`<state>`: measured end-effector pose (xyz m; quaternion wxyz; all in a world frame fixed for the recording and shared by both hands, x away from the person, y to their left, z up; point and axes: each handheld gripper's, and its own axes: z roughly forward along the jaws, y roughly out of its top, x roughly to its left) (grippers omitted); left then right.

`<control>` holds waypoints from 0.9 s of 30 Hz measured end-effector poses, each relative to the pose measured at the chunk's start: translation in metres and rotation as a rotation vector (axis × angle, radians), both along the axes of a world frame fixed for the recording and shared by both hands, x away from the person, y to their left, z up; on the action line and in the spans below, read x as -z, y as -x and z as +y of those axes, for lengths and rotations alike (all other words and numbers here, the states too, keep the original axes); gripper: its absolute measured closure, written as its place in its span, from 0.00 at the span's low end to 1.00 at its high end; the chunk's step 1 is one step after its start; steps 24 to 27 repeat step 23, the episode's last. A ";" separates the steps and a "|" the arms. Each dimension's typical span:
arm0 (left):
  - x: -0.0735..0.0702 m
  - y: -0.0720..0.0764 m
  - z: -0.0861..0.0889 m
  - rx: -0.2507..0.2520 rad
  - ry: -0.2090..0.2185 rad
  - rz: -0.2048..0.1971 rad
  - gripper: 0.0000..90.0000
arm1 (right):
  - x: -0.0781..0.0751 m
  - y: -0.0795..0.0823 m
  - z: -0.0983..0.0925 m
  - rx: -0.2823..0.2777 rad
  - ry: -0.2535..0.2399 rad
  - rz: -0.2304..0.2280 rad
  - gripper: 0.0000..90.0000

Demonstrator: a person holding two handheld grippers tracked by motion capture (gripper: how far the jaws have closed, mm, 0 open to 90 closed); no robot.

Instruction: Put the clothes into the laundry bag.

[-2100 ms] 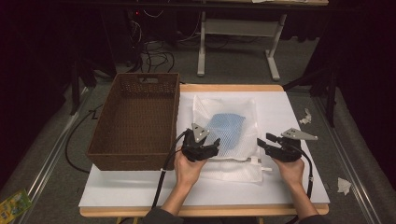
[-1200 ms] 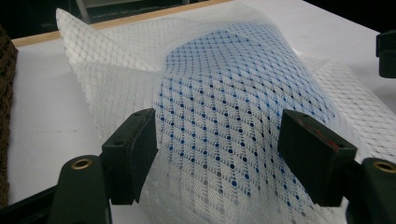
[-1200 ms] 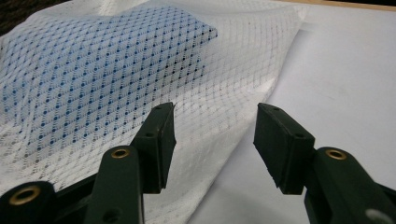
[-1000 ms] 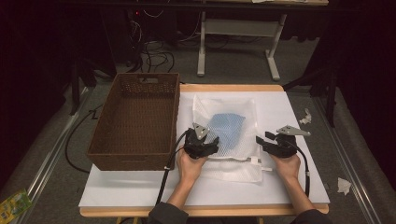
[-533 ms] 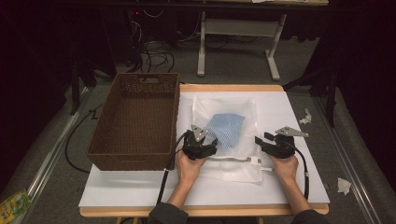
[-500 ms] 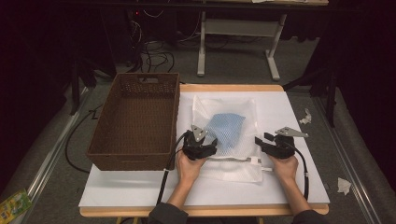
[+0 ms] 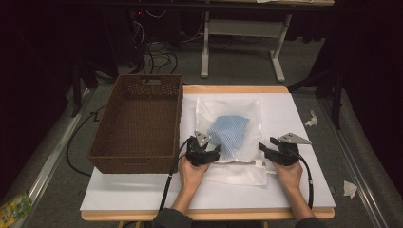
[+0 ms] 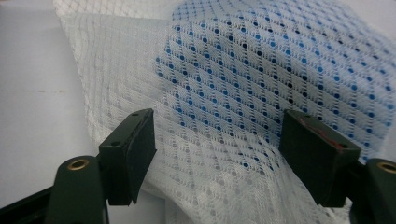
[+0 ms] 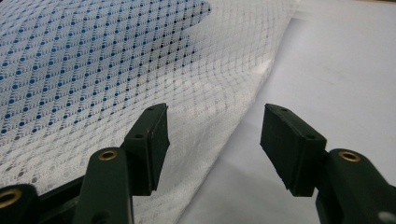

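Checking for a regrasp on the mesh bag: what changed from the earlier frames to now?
The right gripper has drawn in from the right to the mesh bag edge; its jaws have just been opening and stand apart, the edge between them, unpinched. The left gripper barely moved, open over the mesh. Bag, blue cloth inside and basket stayed put.

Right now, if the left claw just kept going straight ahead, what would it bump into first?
Probably the white mesh bag: it lies right between the open left claw, with the blue cloth inside it just beyond.

Mesh bag point(image 7: 230, 137) right of basket point(image 7: 138, 123) (on table point(image 7: 304, 190))
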<state>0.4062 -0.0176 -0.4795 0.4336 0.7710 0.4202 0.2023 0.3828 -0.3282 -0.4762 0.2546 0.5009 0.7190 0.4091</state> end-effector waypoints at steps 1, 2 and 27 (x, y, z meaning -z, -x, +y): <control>0.000 0.000 0.000 0.004 -0.004 0.002 0.30 | 0.000 0.000 -0.001 0.003 -0.001 -0.005 0.46; 0.000 0.001 -0.001 0.009 -0.005 0.004 0.30 | 0.000 0.000 -0.001 0.008 -0.012 -0.003 0.46; 0.001 0.003 0.005 0.000 0.041 0.035 0.28 | 0.001 -0.003 -0.004 0.013 -0.038 0.032 0.41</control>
